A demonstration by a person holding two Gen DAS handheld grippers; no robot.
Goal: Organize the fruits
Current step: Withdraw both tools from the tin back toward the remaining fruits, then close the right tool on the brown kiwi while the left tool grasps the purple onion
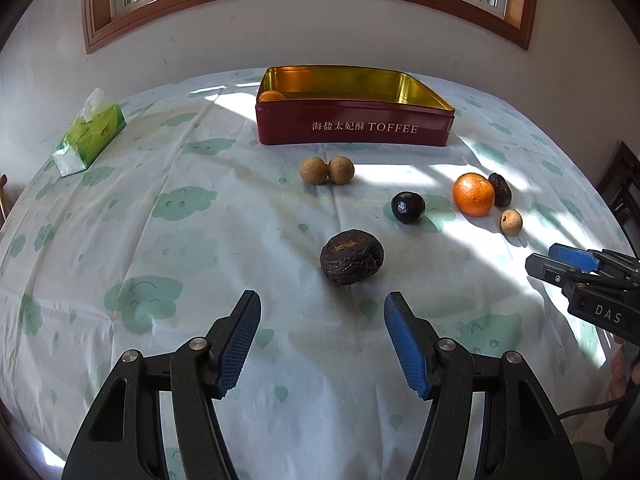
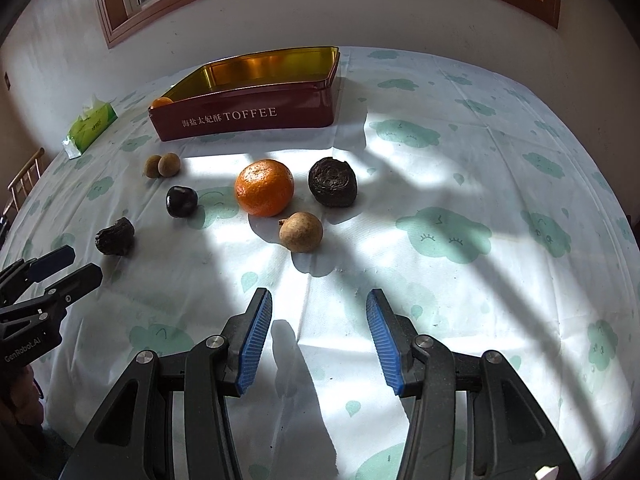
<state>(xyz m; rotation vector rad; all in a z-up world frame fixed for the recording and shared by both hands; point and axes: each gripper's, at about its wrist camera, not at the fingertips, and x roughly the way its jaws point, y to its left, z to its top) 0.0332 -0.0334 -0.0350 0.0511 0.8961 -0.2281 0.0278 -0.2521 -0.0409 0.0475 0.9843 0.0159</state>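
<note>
My left gripper is open and empty, just short of a dark wrinkled fruit. Beyond it lie two tan longans, a dark round fruit, an orange, another wrinkled fruit and a small longan. My right gripper is also open and empty, a little short of that longan, with the orange and wrinkled fruit behind it. The red toffee tin stands open at the back with one orange in its left corner.
A green tissue pack lies at the far left of the cloud-print tablecloth. The wall and window rise right behind the tin. A dark chair stands off the table's right edge. Each gripper shows at the other view's edge.
</note>
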